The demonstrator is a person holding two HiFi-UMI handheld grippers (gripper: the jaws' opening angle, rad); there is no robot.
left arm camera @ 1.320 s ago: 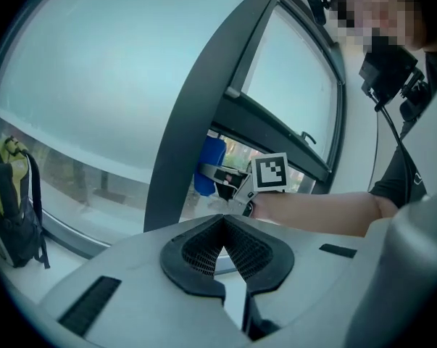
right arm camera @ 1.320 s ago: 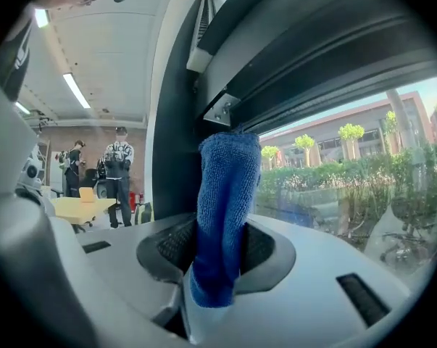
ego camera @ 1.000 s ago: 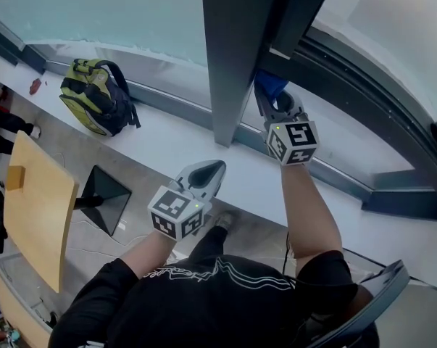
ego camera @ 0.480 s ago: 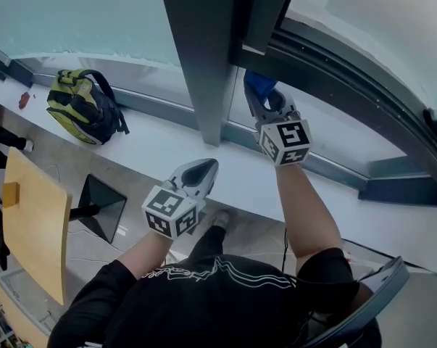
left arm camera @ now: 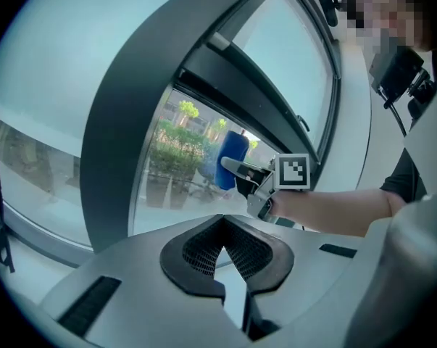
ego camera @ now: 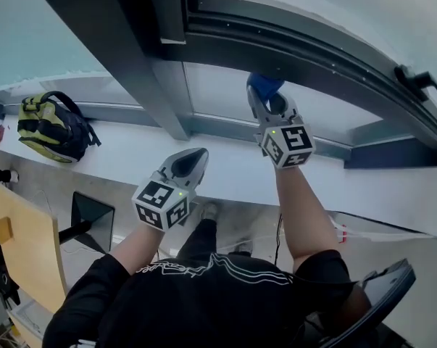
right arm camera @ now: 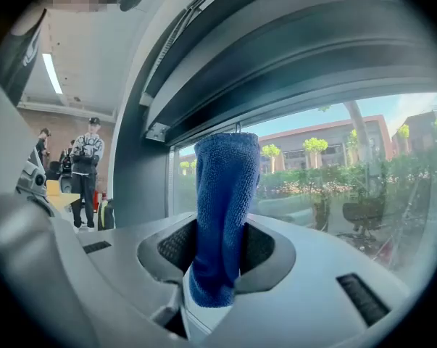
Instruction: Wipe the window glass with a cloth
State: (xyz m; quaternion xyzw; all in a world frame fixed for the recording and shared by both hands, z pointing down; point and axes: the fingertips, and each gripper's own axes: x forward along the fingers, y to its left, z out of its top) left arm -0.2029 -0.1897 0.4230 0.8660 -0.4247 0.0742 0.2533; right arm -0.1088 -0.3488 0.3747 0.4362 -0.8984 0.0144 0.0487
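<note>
- Backpack [ego camera: 50, 127]: one, yellow-green and black, lying on the white sill [ego camera: 240, 180] at far left.
- Bench [ego camera: 26, 256]: one, pale wood, on the floor below the sill at the left edge.
- Frame post [ego camera: 109, 42]: one, dark grey, slanting down to the sill between the left pane and the middle pane.
- Left gripper [ego camera: 196, 154]: one, held out over the sill, well apart from the glass. Jaws closed tip to tip, with nothing between them.
- Window glass [ego camera: 218, 96]: lower pane between the post and the right frame, with greenery and buildings showing through it.
- Cloth [ego camera: 264, 84]: one, blue, terry-like, standing upright out of the right jaws. Upper end at the pane just below the dark horizontal frame bar; lower end hanging down between the jaw pads.
- Right gripper [ego camera: 266, 101]: one, raised to the pane, jaws clenched on the cloth.
- Marker cubes: two, one on each gripper, both facing the head camera.
- Window handle [ego camera: 415, 78]: one, black, on the frame at upper right.
- Chair [ego camera: 383, 288]: one, dark back only, at lower right behind the person.
- Person [right arm camera: 85, 167] in a cap: one plainly seen, standing far back in the room, at the left of the right gripper view.
</note>
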